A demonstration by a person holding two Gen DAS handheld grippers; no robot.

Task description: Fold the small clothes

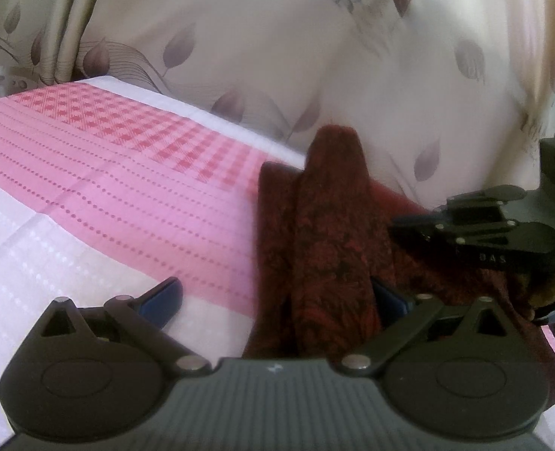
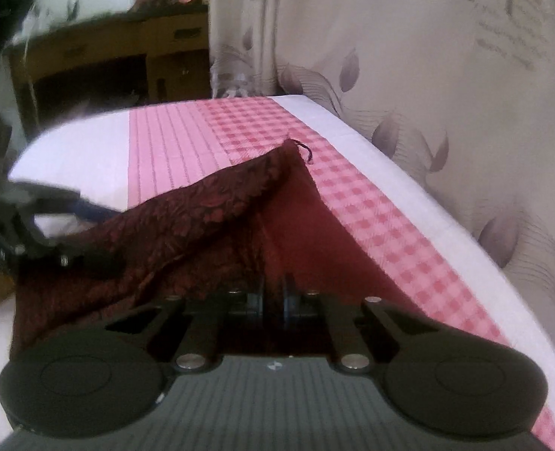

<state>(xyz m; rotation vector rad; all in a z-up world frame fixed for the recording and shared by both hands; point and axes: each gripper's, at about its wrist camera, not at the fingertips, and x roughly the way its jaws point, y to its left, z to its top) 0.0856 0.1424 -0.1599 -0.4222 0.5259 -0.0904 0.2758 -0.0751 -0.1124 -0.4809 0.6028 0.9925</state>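
Observation:
A dark red patterned cloth point(image 1: 326, 248) lies on the pink and white tablecloth point(image 1: 108, 195), bunched into a raised ridge. My left gripper point(image 1: 273, 300) stands open, its blue pads point(image 1: 161, 300) wide apart, and the ridge runs between them close to the right pad. In the right wrist view the cloth point(image 2: 210, 210) tents up from the table and shows its plain red underside. My right gripper point(image 2: 273, 293) is shut on the cloth's near edge, fingers pressed together. It shows as a black jaw point(image 1: 401, 227) over the cloth's right side. The left gripper point(image 2: 89, 231) sits at the cloth's left.
A cream curtain with grey leaf prints point(image 2: 446, 94) hangs right behind the table's far edge point(image 2: 371, 139). A brown wooden cabinet point(image 2: 108, 60) stands beyond the table's left end. A loose thread point(image 2: 305, 150) dangles from the cloth's far corner.

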